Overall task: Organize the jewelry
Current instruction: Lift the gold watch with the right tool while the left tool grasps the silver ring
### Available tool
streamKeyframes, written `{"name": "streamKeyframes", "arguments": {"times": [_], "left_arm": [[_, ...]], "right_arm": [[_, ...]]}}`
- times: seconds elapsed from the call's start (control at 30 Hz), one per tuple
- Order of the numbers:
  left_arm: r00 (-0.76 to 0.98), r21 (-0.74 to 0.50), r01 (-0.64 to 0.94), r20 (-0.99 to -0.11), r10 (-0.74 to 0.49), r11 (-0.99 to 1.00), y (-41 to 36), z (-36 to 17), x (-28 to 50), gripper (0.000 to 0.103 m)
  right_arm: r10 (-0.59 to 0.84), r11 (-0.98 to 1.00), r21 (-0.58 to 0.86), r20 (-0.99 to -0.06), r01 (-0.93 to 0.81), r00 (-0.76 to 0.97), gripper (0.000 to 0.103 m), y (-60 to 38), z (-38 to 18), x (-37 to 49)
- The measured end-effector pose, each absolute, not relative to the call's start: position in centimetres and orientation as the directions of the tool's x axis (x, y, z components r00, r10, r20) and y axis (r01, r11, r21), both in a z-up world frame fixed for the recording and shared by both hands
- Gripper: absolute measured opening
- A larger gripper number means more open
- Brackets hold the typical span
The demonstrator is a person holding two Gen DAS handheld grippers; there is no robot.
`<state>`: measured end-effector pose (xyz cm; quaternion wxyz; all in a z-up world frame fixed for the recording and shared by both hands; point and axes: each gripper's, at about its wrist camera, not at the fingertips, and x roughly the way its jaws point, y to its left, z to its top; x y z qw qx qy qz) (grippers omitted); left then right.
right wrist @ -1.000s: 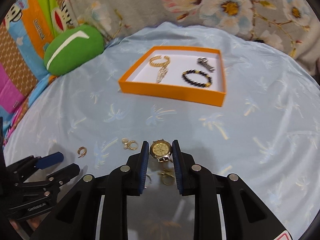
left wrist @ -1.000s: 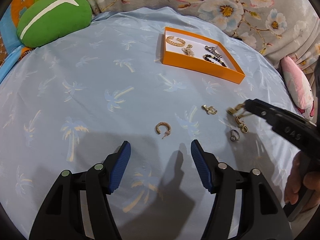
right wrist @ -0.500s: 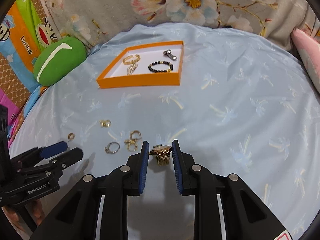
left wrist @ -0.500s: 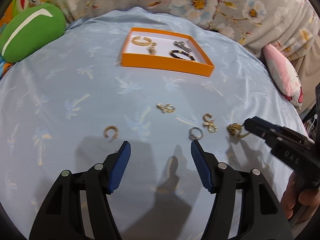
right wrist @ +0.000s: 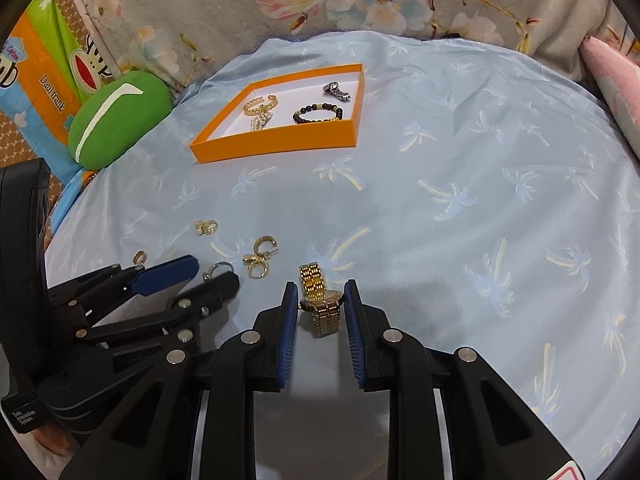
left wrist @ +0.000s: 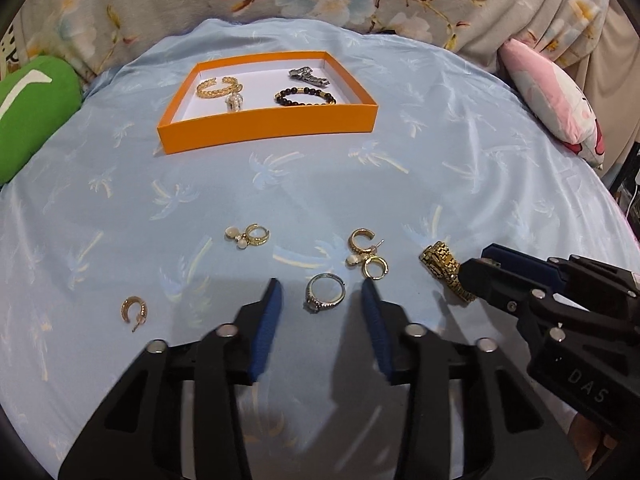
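Watch (right wrist: pixel 322 306) face only in right wrist view.

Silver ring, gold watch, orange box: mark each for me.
silver ring (left wrist: pixel 325 293), left wrist view, on its band.
gold watch (right wrist: pixel 323 304), right wrist view, on its case.
orange box (left wrist: pixel 267 124), left wrist view, on its near wall.

Bright overhead light, soft shadows, fisheye-bent edges, perhaps slight blur
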<state>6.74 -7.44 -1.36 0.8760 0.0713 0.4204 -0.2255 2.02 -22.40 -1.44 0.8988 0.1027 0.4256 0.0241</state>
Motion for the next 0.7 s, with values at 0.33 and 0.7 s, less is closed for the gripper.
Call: {"name": "streamKeyframes", "arguments": {"times": [0.33, 0.7], "left_arm": [[0.542, -0.088, 0.458, -0.761, -0.357, 0.885, -7.0, -1.3, 6.3, 0.019], [0.542, -0.153, 0.423, -0.747, -0.385, 0.893, -5.1, 1.3, 6.2, 0.019]], "right_arm": [[0.14, 0.974, 0.222, -0.75, 0.046, 0.646, 0.022, -22.6, -1.1, 1.8], [0.143, 0.976, 0.216, -0.708, 0.019, 0.692, 0.022, -22.4, 2.2, 1.9]]}}
